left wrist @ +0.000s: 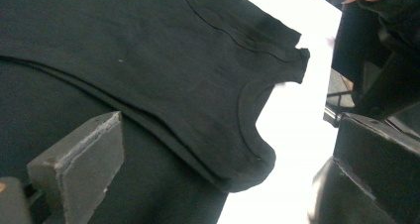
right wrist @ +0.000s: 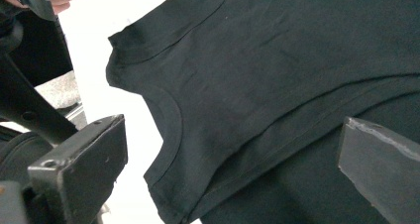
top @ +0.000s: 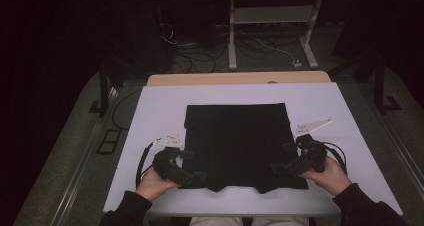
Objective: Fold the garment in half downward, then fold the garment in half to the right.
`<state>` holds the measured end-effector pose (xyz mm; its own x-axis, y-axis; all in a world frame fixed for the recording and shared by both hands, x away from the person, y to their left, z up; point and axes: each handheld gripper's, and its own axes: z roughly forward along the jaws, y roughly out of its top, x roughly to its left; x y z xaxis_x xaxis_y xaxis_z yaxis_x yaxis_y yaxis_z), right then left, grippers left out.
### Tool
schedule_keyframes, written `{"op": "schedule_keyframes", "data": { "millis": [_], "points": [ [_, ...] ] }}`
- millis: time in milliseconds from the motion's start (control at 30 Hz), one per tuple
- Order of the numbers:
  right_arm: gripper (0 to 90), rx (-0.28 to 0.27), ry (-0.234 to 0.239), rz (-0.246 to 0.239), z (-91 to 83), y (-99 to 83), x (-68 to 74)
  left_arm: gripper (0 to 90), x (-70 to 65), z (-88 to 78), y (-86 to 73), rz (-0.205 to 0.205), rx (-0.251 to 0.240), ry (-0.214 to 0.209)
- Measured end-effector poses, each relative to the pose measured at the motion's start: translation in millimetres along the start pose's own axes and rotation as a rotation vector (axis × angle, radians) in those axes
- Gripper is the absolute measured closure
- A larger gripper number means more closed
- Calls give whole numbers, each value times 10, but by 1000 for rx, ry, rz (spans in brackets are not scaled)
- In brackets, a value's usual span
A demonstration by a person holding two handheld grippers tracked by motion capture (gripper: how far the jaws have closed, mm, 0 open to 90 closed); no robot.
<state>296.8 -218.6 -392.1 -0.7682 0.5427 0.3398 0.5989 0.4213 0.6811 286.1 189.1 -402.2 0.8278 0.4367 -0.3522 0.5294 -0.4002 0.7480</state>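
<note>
Both hand-held grippers, left (top: 194, 166) and right (top: 280, 158), hover spread and empty over a folded black cotton T-shirt (top: 240, 143) on the white counter (top: 160, 106). A tidy next fold likely demands pinching matching side edges evenly.

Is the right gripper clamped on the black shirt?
No: the right gripper has its jaws wide apart above the shirt, which lies flat and untouched by the pads.

- My white tabletop (top: 150, 111) has a bare wooden strip (top: 235, 78) along its far edge.
- Beyond it, on the dim floor, I see a white frame stand (top: 272, 16).
- Loose cables (top: 195, 61) trail across the floor beside the stand.
</note>
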Motion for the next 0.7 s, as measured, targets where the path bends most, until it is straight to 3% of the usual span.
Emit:
{"op": "schedule_keyframes", "data": {
  "millis": [133,300,700],
  "points": [
    [0,-1,-8,-4,38,57,-17,0,21,-30,-22,-6,-27,20],
    [0,-9,-35,-19,76,152,-25,0,34,-57,-43,18,-44,62],
    [0,-41,-46,-37,155,420,-78,0,79,-142,-74,21,-79,126]
  ]
}}
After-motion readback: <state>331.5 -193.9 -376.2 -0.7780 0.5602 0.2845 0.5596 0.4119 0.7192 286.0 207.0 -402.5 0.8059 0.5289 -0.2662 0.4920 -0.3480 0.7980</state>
